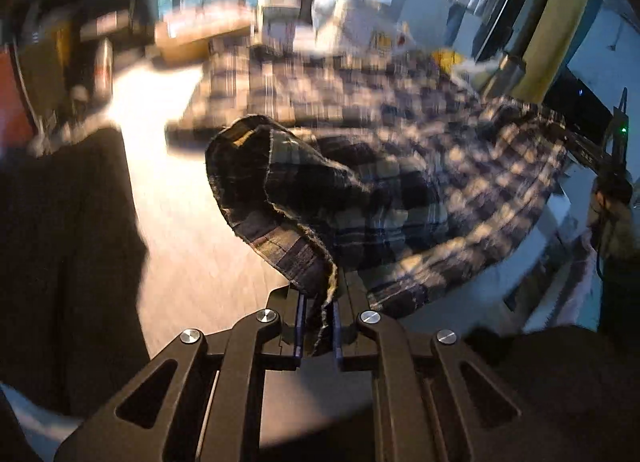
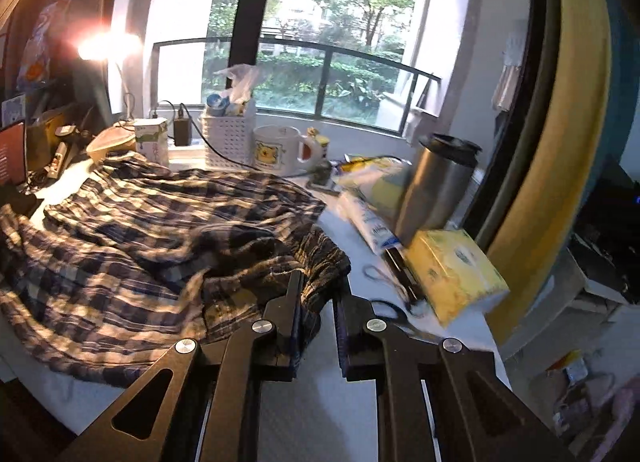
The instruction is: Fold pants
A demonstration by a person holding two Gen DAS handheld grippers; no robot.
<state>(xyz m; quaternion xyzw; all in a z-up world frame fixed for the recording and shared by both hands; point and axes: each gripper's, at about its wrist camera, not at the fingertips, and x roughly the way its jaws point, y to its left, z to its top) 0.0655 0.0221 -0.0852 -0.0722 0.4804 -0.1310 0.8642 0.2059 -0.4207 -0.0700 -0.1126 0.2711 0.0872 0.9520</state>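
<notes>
Left tool (image 1: 320, 322) pinches a lifted hem of the plaid pants (image 1: 360, 190); right tool (image 2: 318, 302) pinches their near right edge over the tabletop (image 2: 340, 402).

The left camera sat just behind the left claw (image 1: 320, 326) and looked steeply down, very close to the pants (image 1: 360, 182) on the surface (image 1: 180, 222). The right camera sat behind the right claw (image 2: 318, 314) and looked more level, across the surface (image 2: 352, 234) to the window (image 2: 320, 42). Both views showed the pants (image 2: 140, 230).
</notes>
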